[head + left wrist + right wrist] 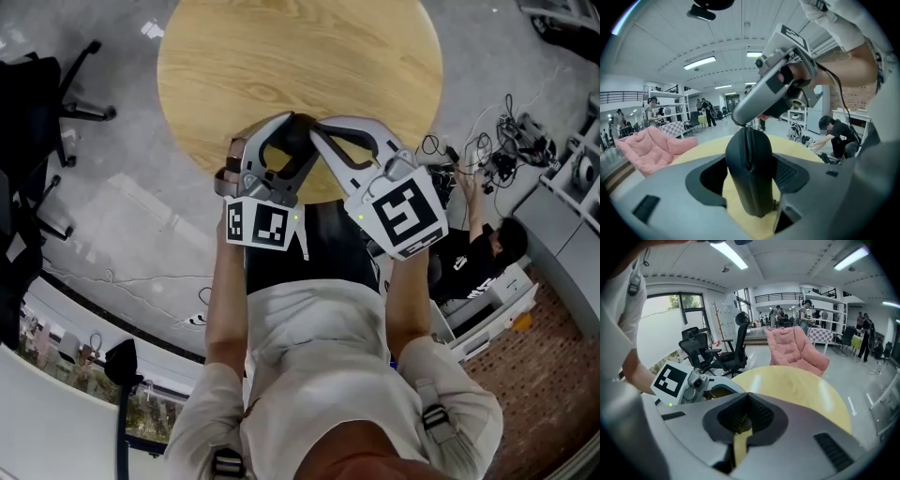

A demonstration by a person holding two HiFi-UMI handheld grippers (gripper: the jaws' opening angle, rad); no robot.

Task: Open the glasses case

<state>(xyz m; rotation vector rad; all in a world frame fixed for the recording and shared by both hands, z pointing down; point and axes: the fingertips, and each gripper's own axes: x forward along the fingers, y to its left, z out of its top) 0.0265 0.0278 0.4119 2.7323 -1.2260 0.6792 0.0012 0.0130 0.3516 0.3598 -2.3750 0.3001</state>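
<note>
The left tongs (284, 141) are closed on the dark, smooth, long glasses case (751, 164). There is one pad on each side of it, and the case stands on end between them. The right tongs (746, 405) are closed tight. Their tip touches the top end of the glasses case, right at its seam. I cannot tell if they pinch anything there.

The glasses case is at the near edge of the round wooden surface (300, 66). I cannot tell if its lower end touches the wood. The wide wood top spreads out ahead of both tongs, and grey floor (122, 206) goes all round it. A black office chair (42, 103) stands well away on the left. On the right, a crouching person (473, 258) and a tangle of cables (497, 155) are near the surface's edge.
</note>
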